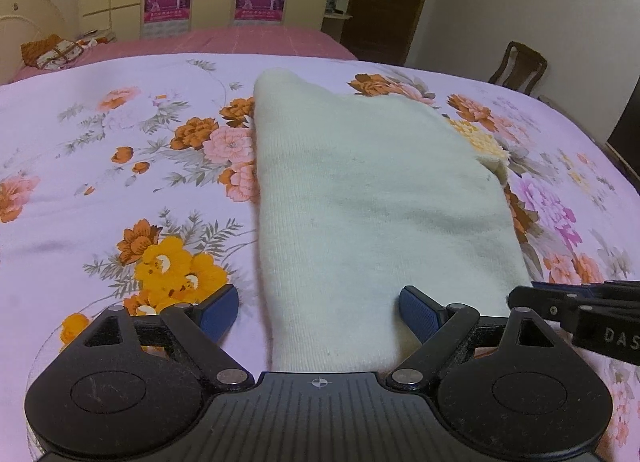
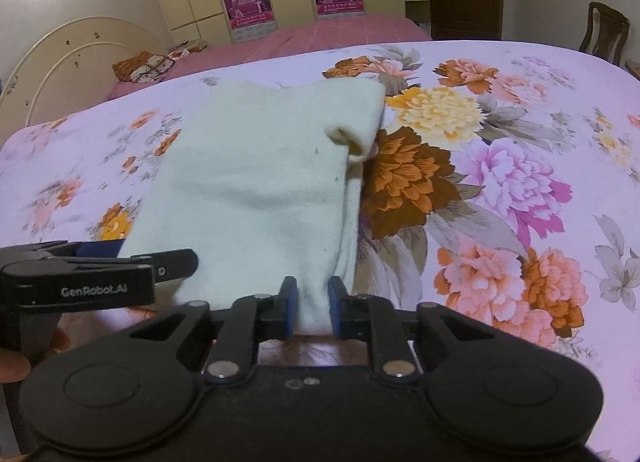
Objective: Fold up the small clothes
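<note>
Right gripper [image 2: 313, 312] pinching cream garment [image 2: 256, 189] near hem, at bed's [image 2: 520, 109] near edge.
Left gripper [image 1: 318, 312] spread wide astride hem, not gripping: close first, then lift both evenly.
</note>
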